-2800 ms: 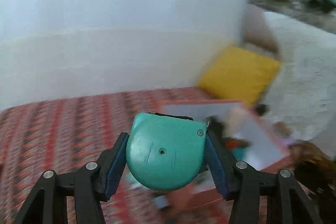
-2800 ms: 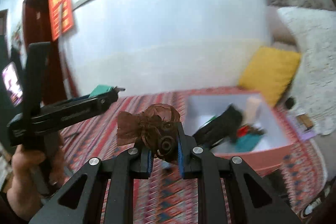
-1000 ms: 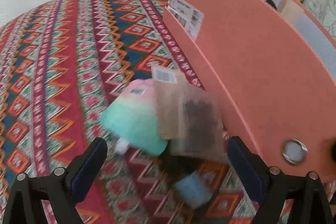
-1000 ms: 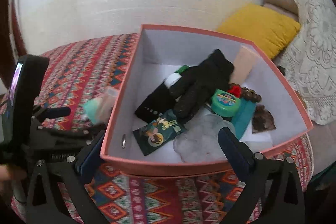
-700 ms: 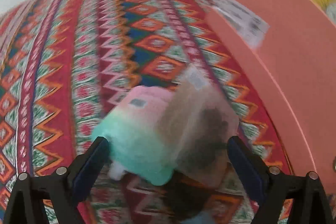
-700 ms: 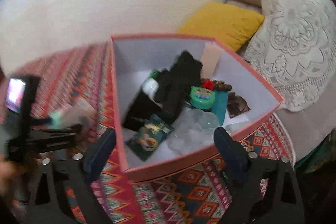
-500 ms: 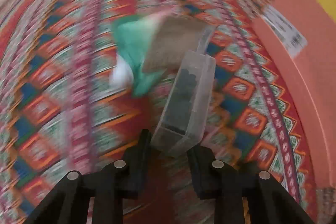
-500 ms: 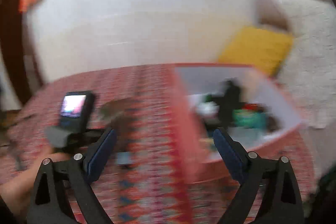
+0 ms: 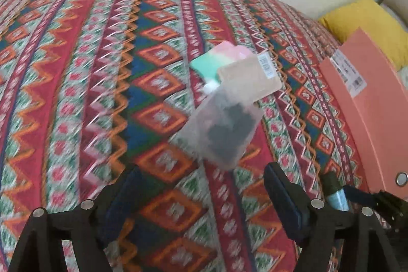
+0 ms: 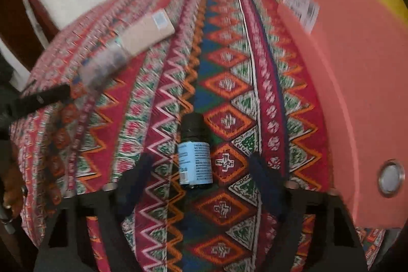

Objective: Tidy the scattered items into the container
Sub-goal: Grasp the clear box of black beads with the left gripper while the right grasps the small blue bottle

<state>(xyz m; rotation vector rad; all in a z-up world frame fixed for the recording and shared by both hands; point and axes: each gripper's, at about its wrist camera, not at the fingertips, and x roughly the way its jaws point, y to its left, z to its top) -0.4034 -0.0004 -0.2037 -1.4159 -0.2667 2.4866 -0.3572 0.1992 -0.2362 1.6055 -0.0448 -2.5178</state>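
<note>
**Both grippers spread over loose items beside the box**

Right gripper [image 10: 199, 180] is spread wide w/ nothing in it, hanging low over a small dark bottle [image 10: 195, 152] w/ a blue label. Bottle lies on its side on the patterned cloth [image 10: 142, 103], cap pointing away, base sitting between the two fingers. Orange box [image 10: 344, 93] stands just right of it, wall up, metal eyelet near the bottom corner; its inside isn't visible here.

Left gripper [image 9: 204, 193] is also apart and empty, aimed at a clear plastic case [image 9: 221, 129] w/ dark stuff inside. Case lies tilted just ahead of the fingertips, not between them. Touching its far end: a tan card [image 9: 248, 78] w/ a barcode sticker, resting over a pink-and-green soft thing [image 9: 216, 60]. All three are on the cloth, left of the box, outside it.

So at least four items sit outside the box.

Doing it well, my read:
- Bottle: round, so it'll roll. Bring the fingers down either side of the label, square to its length, close on the body, not the cap.
- Case: smooth, prob. slippery. Go for the narrow sides, low, close to the cloth, so it doesn't squirt out.
- Card overlaps the case end; lifting the case may drag it. Take it slow.
- Lift clear of the box wall before moving across; wall is tall next to the bottle.
</note>
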